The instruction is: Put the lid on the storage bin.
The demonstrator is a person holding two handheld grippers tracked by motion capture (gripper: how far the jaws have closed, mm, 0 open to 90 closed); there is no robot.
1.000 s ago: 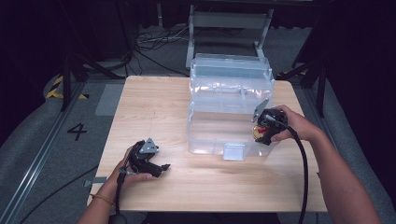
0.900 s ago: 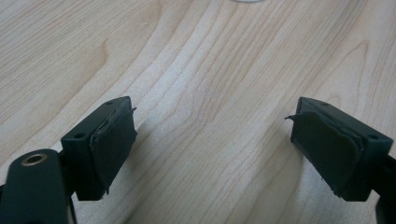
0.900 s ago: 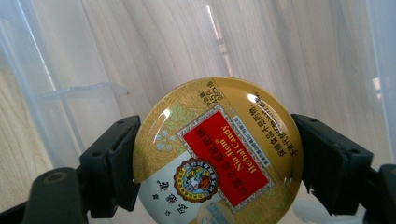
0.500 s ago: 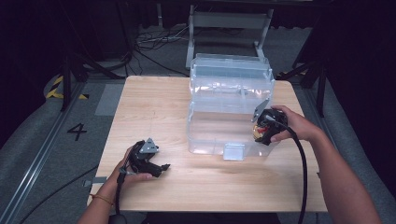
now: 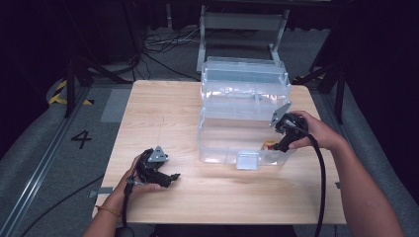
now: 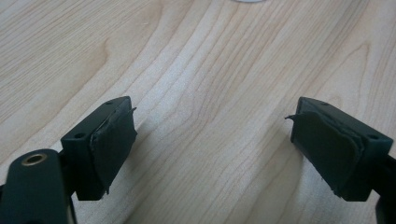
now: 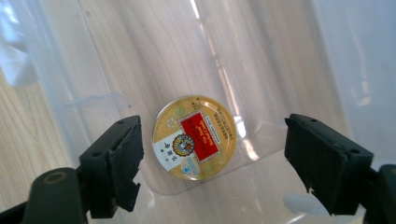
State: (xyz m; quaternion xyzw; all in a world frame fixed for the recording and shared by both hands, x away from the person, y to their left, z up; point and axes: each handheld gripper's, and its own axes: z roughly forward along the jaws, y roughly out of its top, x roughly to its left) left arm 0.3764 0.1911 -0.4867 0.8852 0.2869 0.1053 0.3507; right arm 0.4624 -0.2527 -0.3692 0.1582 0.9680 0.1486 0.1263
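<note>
Gold-coloured and round, the small tin with a red and white label lies flat on the floor of the clear plastic bin, at the centre of the right gripper view and, in the high view, as a small orange spot low in the bin's right corner. The right gripper hangs just above it with its jaws spread wide, one on each side of the tin and neither touching it; in the high view that gripper sits at the bin's right edge, tipped down into the opening.

Judging by this, the tin is already inside the bin and free of the jaws, so the placing looks done; what seems left is to draw the right gripper out of the bin, and perhaps to deal with the latch tab at the bin's front.

Further out, at the lower left of the high view, the left gripper rests on the wooden table, its jaws spread with nothing but bare wood grain between them in the left gripper view.

Against the earlier high-view frames nothing visible has shifted: both hands, the bin and the orange spot sit where they were.
</note>
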